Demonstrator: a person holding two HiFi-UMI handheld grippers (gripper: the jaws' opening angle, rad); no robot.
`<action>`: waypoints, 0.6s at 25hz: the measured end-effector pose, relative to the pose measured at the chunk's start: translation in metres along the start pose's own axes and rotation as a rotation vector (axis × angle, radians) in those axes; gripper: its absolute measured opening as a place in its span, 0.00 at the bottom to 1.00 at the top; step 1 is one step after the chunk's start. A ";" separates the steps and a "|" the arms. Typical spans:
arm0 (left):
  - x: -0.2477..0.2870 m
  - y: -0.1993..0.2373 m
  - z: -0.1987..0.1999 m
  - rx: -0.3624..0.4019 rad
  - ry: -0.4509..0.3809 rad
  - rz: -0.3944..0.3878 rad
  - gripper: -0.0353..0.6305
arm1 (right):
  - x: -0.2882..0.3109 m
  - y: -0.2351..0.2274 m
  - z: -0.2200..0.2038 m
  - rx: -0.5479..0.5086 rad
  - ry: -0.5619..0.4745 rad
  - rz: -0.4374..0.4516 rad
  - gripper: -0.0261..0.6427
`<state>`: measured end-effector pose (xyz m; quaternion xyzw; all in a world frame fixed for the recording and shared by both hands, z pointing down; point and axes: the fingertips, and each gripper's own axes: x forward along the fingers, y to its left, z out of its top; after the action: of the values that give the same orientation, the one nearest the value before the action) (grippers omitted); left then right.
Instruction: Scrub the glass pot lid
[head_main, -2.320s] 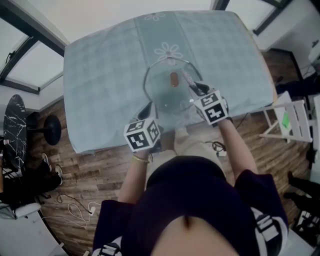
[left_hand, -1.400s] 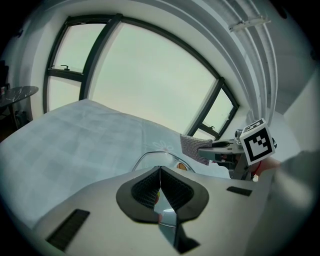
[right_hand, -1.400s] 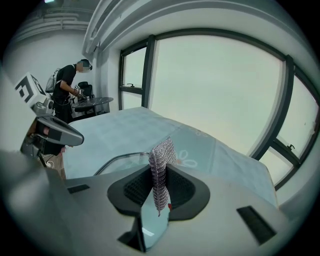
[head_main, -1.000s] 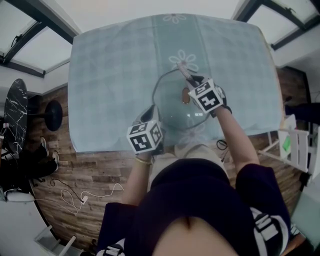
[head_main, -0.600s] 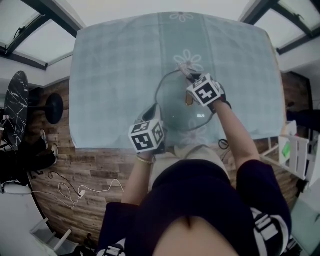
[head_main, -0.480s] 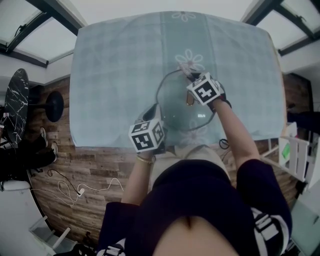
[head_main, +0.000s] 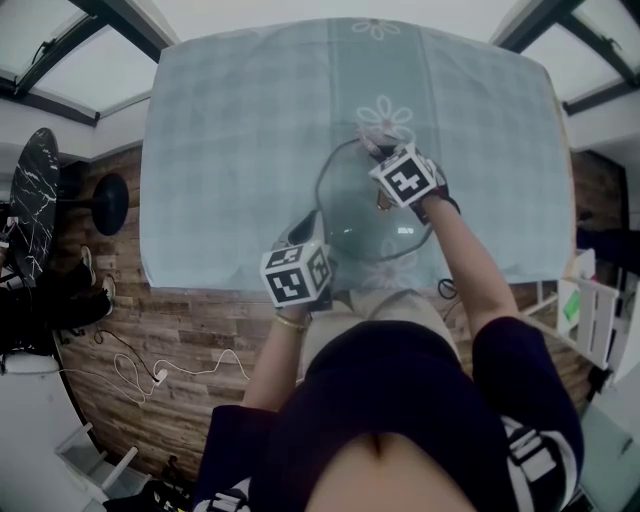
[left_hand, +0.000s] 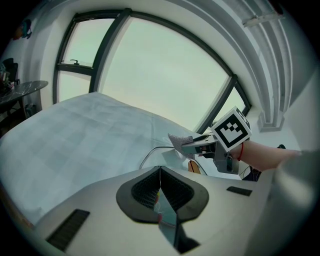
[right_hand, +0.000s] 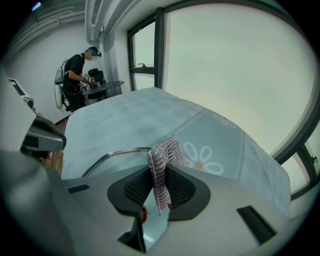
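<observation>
Glass pot lid (head_main: 350, 205) lies flat on the flowered tablecloth (head_main: 230, 150), towards the table's near edge, with both your grippers on it.

Your left gripper (left_hand: 160, 176), jaws pressed together, pinches the lid's near-left rim. Your right gripper (head_main: 379, 153) tilts down over the far rim, just beyond the brown knob (head_main: 383, 200). Its jaws are clamped on a grey mesh scrubber (right_hand: 163, 159) that sticks out past them. Its marker cube hides part of the glass from above. Off the cloth there is a black round table (head_main: 30, 235) on the left, a white slatted frame (head_main: 590, 300) on the right, cables (head_main: 150, 375) on the wood floor, and a person (right_hand: 77, 75) standing well away.
</observation>
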<state>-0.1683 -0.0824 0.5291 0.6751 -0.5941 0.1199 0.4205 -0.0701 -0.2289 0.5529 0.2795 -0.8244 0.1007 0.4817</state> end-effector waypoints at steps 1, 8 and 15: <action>0.000 0.001 -0.002 -0.002 0.004 0.001 0.06 | 0.001 0.002 0.001 0.000 -0.002 0.005 0.16; 0.000 0.001 -0.010 -0.009 0.018 0.003 0.06 | 0.003 0.016 0.007 -0.014 -0.007 0.045 0.16; -0.007 0.007 -0.015 -0.021 0.022 0.015 0.06 | 0.007 0.039 0.014 -0.054 -0.003 0.078 0.16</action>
<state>-0.1714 -0.0663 0.5373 0.6649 -0.5957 0.1239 0.4332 -0.1043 -0.2053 0.5554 0.2341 -0.8379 0.0970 0.4835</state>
